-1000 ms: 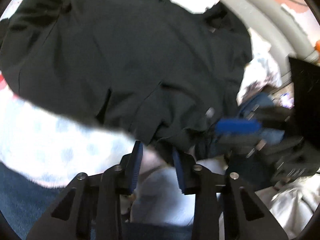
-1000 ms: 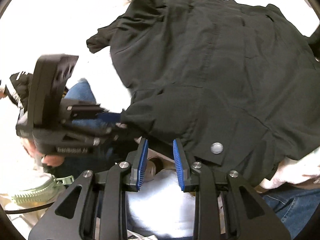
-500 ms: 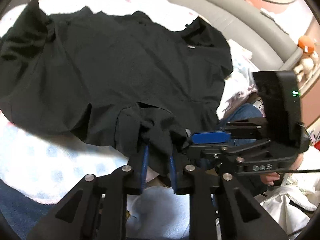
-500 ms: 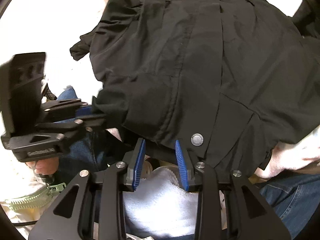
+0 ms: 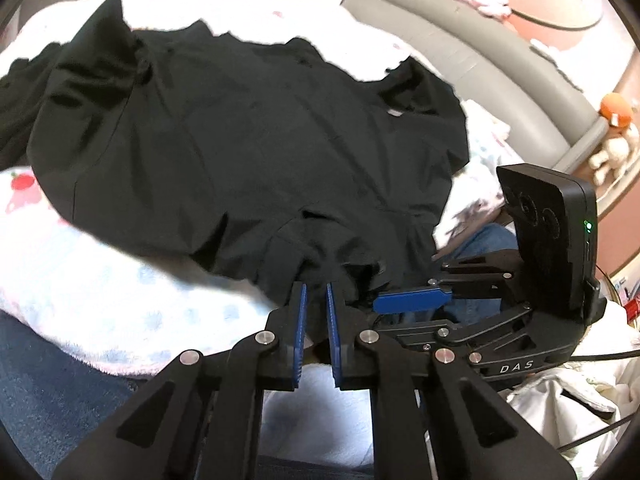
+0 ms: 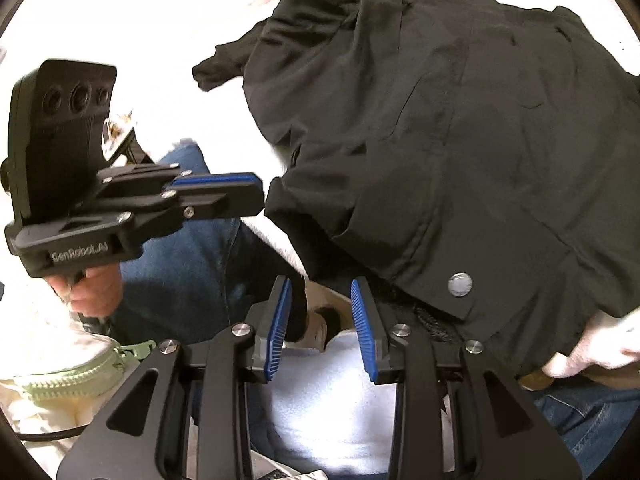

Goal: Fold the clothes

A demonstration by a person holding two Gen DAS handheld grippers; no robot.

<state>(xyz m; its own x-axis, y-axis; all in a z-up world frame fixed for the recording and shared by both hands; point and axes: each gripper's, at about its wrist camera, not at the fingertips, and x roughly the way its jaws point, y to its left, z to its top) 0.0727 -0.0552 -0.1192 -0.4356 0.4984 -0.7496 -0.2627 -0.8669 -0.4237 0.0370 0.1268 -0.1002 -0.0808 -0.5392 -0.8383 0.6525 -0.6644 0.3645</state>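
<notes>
A black jacket point(image 5: 256, 152) lies spread across a pale patterned blanket point(image 5: 100, 292) on a bed, collar end far, hem near, one sleeve point(image 6: 224, 64) trailing off to the far left in the right wrist view. It lies opened out and rumpled, no fold showing, its near hem overhanging the blanket's edge above a person's blue jeans point(image 6: 200, 248).

The left gripper point(image 5: 316, 300) has its blue pads nearly together, pinching the bunched near hem of the jacket. The right gripper point(image 6: 320, 308) stands with its fingers apart, just under the hem's edge beside a metal snap button point(image 6: 460, 283), holding nothing that can be seen.

The step in hand looks like taking hold of the near hem at two points. By that reading the next move calls for the right gripper to close on the hem near the snap, so that both grips can lift the edge level and carry it toward the collar without the slack cloth sagging between them.

Against the frames of a second ago, the left gripper's pads, then apart and short of the cloth, are now closed on it; the hem between them has gathered into pleats. The jacket sits farther from the lens, more of the grey headboard point(image 5: 460, 52) showing, and the right gripper's gap has widened slightly.
</notes>
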